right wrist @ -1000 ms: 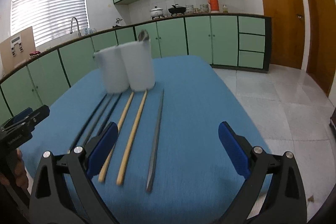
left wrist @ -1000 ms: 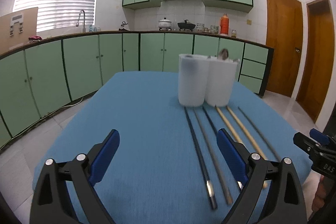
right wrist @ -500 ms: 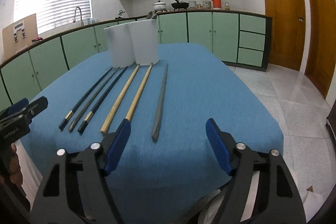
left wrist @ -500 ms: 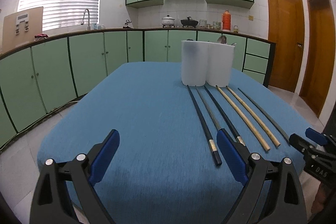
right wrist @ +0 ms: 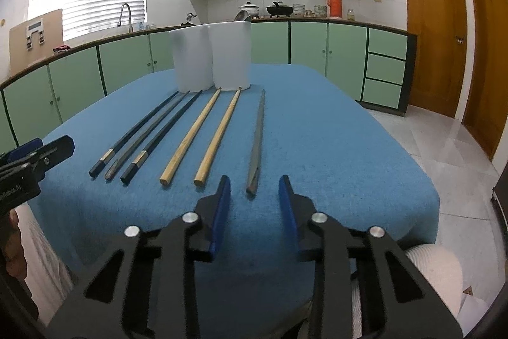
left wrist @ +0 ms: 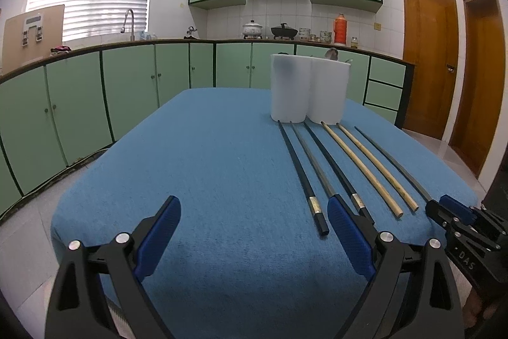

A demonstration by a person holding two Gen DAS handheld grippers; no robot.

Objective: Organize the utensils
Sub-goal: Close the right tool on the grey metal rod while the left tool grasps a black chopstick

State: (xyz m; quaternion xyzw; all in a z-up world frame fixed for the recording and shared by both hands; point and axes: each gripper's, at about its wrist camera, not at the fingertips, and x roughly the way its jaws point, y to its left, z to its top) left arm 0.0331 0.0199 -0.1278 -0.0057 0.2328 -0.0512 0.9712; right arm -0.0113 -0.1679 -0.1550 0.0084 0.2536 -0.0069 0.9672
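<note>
Two white holders [left wrist: 290,88] [right wrist: 192,59] stand side by side at the far end of the blue table [left wrist: 203,167], and a metal utensil head [left wrist: 331,54] pokes out of the right one. Several chopsticks lie in a row before them: black ones [right wrist: 143,123], two wooden ones [right wrist: 219,132] and a lone grey one [right wrist: 257,135] on the right. My right gripper [right wrist: 254,183] hovers at the grey chopstick's near end; its jaws are closing, with that end just ahead of the tips and the pads off it. My left gripper [left wrist: 252,205] is open and empty near the front edge.
Green cabinets [left wrist: 127,91] run along the far wall, and wooden doors [right wrist: 435,30] stand at the right. Tiled floor [right wrist: 460,154] lies beyond the table's right edge. A person's hand [right wrist: 12,231] holds the left gripper at the picture's left edge.
Both grippers have sunk and drawn back to the table's near edge. The right gripper's jaws have narrowed from wide apart to a small gap. The left gripper's jaws stay wide.
</note>
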